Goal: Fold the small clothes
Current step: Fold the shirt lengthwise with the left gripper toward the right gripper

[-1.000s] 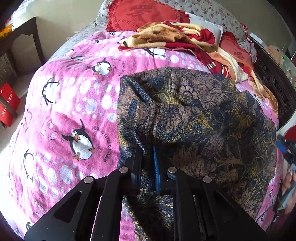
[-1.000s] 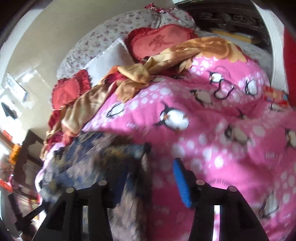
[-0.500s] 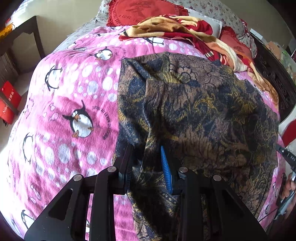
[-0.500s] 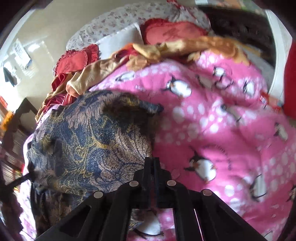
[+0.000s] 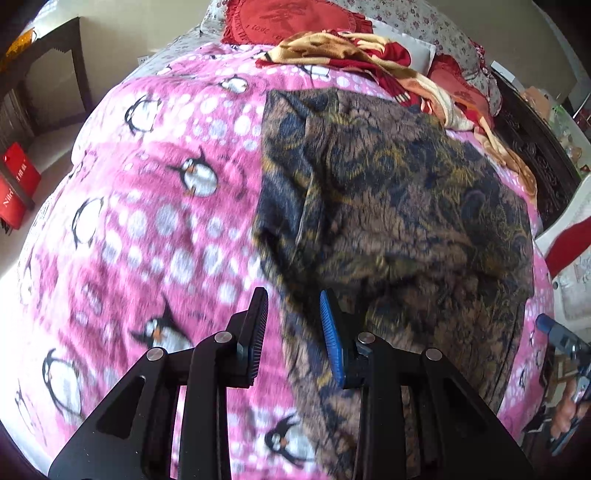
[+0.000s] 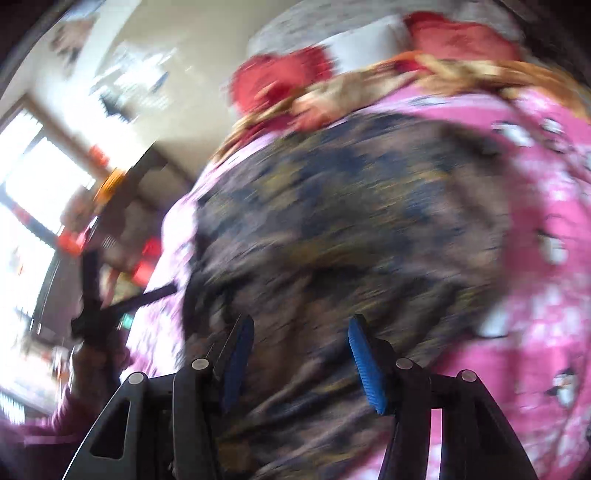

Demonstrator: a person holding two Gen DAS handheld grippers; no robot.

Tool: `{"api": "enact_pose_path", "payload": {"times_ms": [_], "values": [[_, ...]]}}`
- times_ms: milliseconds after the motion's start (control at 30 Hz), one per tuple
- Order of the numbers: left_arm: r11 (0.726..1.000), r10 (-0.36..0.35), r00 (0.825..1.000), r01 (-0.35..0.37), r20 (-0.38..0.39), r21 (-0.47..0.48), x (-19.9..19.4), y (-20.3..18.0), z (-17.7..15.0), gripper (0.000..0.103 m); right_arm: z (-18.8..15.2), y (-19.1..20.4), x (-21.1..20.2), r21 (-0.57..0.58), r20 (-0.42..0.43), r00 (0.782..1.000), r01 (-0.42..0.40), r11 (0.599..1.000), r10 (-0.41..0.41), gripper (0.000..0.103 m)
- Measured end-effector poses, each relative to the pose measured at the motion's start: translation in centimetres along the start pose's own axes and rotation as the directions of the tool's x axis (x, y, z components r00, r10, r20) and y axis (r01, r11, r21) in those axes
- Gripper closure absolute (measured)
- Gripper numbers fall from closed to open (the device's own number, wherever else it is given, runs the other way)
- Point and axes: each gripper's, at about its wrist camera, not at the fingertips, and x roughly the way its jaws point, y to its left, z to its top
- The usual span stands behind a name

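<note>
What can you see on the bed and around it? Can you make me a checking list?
Surface: pink penguin blanket covering the bed.
Job's things: dark patterned garment lying spread on the blanket.
Clutter: red and gold cloth bunched near the red cushion.
Grippers: left gripper open over the garment's edge; right gripper opening above the garment, holding nothing.
Cables: nothing seen.
Surroundings: dark wooden table, red box on the floor.

Home bedroom — bed with penguin blanket (image 5: 155, 206), red cushions (image 5: 291, 18), floral pillows (image 5: 424, 22).
</note>
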Motion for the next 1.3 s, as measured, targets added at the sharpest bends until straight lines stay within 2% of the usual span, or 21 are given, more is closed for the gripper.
{"api": "enact_pose_path", "payload": {"times_ms": [133,267,333,400,533,700,833,900,967,1000,1033,1100,1133,1233,1300], "values": [[1.000,-0.016,0.999,0.017,-0.035,0.024,-1.6,0.5,-2.7,0.075,-2.6,6.8,2.8,-0.171,-0.111,0.990,-0.110,0.979,0.091,0.052],[0.998,-0.046,0.997,0.048,-0.061,0.029,-3.3,1.1,-5.7,0.075,-6.2,12.3,4.5,-0.297,-0.238,0.959,-0.220,0.929,0.151,0.052],[0.995,-0.092,0.991,0.095,-0.098,0.018,-3.9,1.1,-7.4,0.075,-7.7,13.8,4.9,-0.363,-0.254,0.960,-0.208,0.908,0.118,0.052],[0.991,-0.128,0.983,0.132,-0.128,0.020,-4.5,0.8,-8.9,0.075,-8.9,14.2,4.6,-0.401,-0.245,0.967,-0.162,0.902,0.065,0.052],[0.981,-0.177,0.968,0.189,-0.176,0.054,-5.5,-0.6,-12.4,0.075,-9.8,11.6,3.1,-0.296,-0.235,0.969,-0.151,0.943,0.081,0.052],[0.964,-0.230,0.942,0.255,-0.246,0.074,-5.9,-2.7,-15.7,0.075,-11.9,7.5,0.1,-0.158,-0.208,0.977,-0.081,0.984,0.047,0.052],[0.961,-0.207,0.943,0.246,-0.260,0.125,-6.9,-4.4,-16.7,0.075,-13.8,5.4,-1.1,-0.093,-0.197,0.980,-0.033,0.995,0.014,0.052],[0.955,-0.233,0.941,0.269,-0.244,0.128,-8.1,-4.7,-16.7,0.075,-14.6,4.7,-1.7,-0.062,-0.191,0.982,-0.028,0.998,0.015,0.052],[0.949,-0.248,0.943,0.282,-0.222,0.142,-9.0,-5.1,-16.5,0.060,-15.1,4.3,-2.0,-0.042,-0.176,0.984,-0.041,0.998,0.033,0.051],[0.947,-0.246,0.945,0.281,-0.214,0.153,-9.1,-5.4,-16.4,0.046,-15.2,4.1,-2.0,-0.030,-0.168,0.985,-0.047,0.998,0.041,0.051],[0.948,-0.240,0.949,0.275,-0.205,0.163,-9.0,-5.7,-16.4,0.042,-15.2,4.0,-1.8,-0.023,-0.166,0.985,-0.048,0.999,0.043,0.051],[0.953,-0.195,0.957,0.237,-0.213,0.190,-8.2,-6.3,-16.6,0.042,-15.1,3.8,-1.5,-0.005,-0.162,0.986,-0.044,0.999,0.043,0.051],[0.955,-0.173,0.955,0.222,-0.240,0.198,-7.5,-6.5,-16.7,0.042,-15.1,3.8,-1.4,-0.003,-0.161,0.986,-0.043,0.999,0.042,0.051],[0.953,-0.185,0.936,0.246,-0.300,0.178,-6.1,-6.7,-17.5,0.042,-15.4,3.8,-2.1,-0.016,-0.154,0.987,-0.043,0.999,0.040,0.051],[0.949,-0.185,0.928,0.254,-0.322,0.187,-5.3,-7.1,-17.7,0.042,-15.5,3.7,-2.2,-0.015,-0.148,0.988,-0.047,0.999,0.044,0.051]]}}
